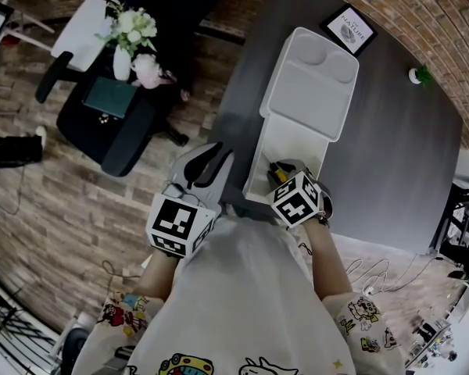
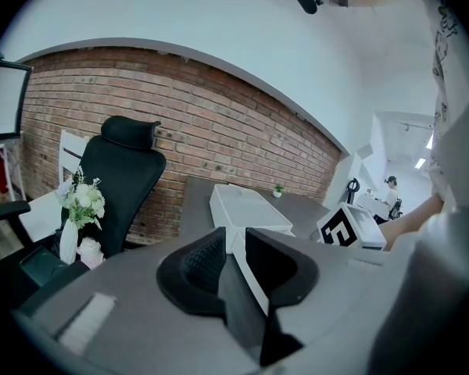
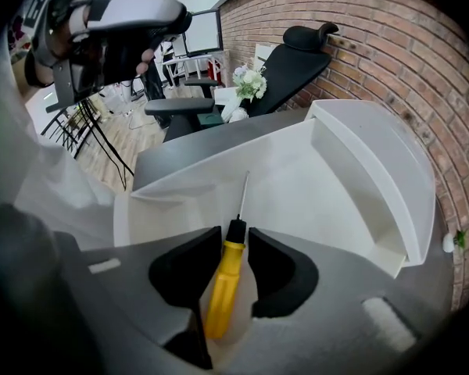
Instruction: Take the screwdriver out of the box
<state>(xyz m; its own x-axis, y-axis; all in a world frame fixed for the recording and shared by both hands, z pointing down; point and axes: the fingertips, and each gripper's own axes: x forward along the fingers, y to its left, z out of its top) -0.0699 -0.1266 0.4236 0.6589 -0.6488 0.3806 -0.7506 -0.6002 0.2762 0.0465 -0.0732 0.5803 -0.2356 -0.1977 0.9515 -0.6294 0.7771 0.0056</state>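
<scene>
A white box (image 1: pixel 291 143) lies open on the grey table (image 1: pixel 399 155), its lid (image 1: pixel 311 76) folded back away from me. The screwdriver (image 3: pixel 225 276) has a yellow handle and a thin metal shaft, and it lies in the box's near end (image 3: pixel 297 194). My right gripper (image 3: pixel 234 248) points steeply down into the box, its pads shut on the handle near the black collar. In the head view its marker cube (image 1: pixel 297 198) hides most of the tool (image 1: pixel 277 169). My left gripper (image 1: pixel 211 162) hovers left of the box at the table's near edge, jaws slightly apart with nothing between them (image 2: pixel 234 248).
A black office chair (image 1: pixel 109 123) and a vase of white flowers (image 1: pixel 133 41) stand to the left on the wood floor. A framed card (image 1: pixel 350 28) and a small plant (image 1: pixel 418 75) sit at the table's far end. Cables (image 1: pixel 375 276) lie at lower right.
</scene>
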